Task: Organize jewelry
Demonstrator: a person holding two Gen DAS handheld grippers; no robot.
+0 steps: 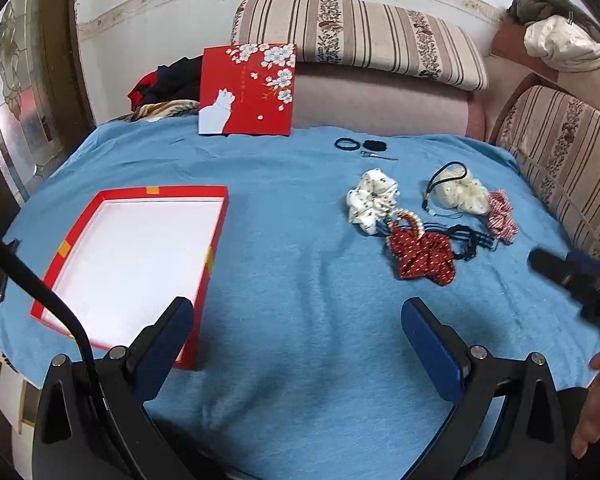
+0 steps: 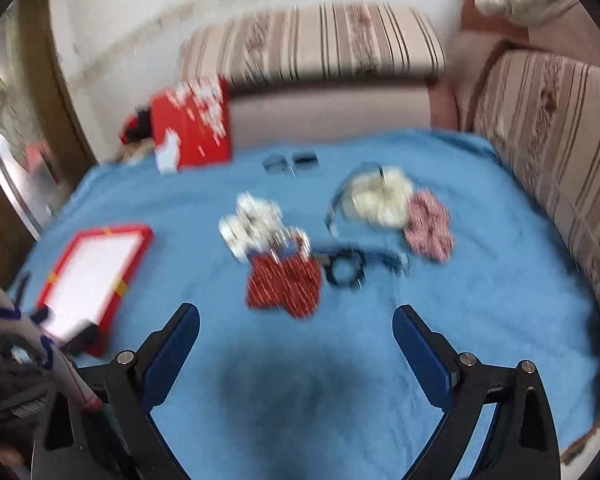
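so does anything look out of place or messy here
Yes: the hair accessories lie in a tangled heap on the blue cloth, the dark red scrunchie overlapping a pearl loop. The red box tray is empty.

I find nothing here that I can actually read. The only trace of writing is on the red box lid (image 1: 247, 90) leaning against the sofa: between its white cat and the blossoms, my left camera shows a short vertical column of small pale marks, too small for me to make out any character. In my right camera the same lid (image 2: 192, 124) is smeared by motion blur, and no letters, numbers or brand marks show on anything else.
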